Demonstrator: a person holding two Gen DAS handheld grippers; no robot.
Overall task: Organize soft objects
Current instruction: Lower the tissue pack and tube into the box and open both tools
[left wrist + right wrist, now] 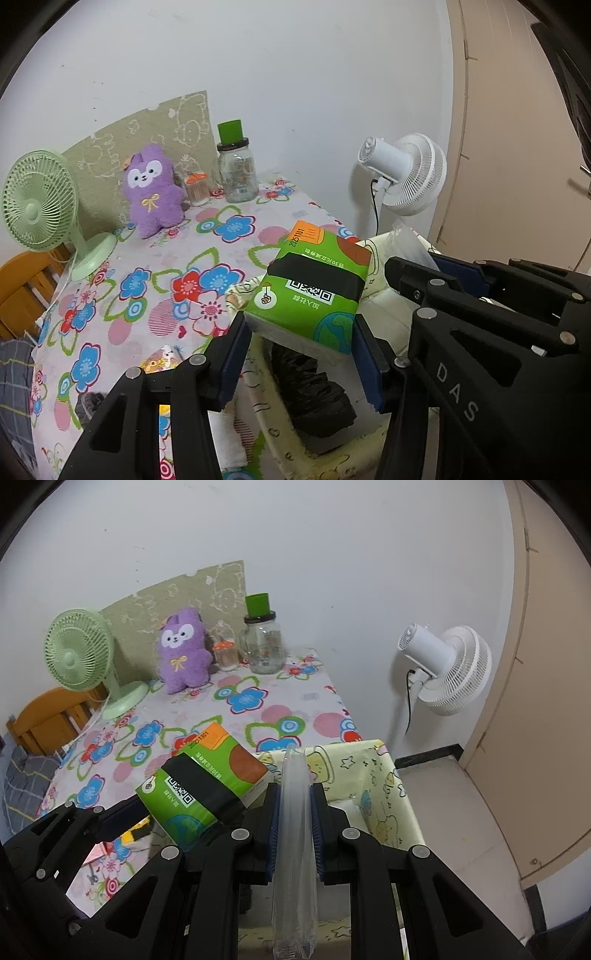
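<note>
A green tissue pack [314, 288] with a black band and QR code hangs between the blue pads of my left gripper [301, 354], which is shut on it above a pale yellow fabric bin [266, 417]. A black bundle [314, 395] lies inside the bin. In the right wrist view the same tissue pack [203, 782] shows at the left, over the bin [391, 794]. My right gripper [294, 830] is shut on a clear plastic packet [294, 849] standing on edge between its pads. A purple plush toy [153, 192] sits at the back of the floral table.
The floral tablecloth [147, 288] carries a green desk fan [40, 206], a glass jar with a green lid [236, 170] and a small orange-capped jar [197, 188]. A white standing fan [410, 173] is by the wall. A wooden chair [26, 280] stands at the left.
</note>
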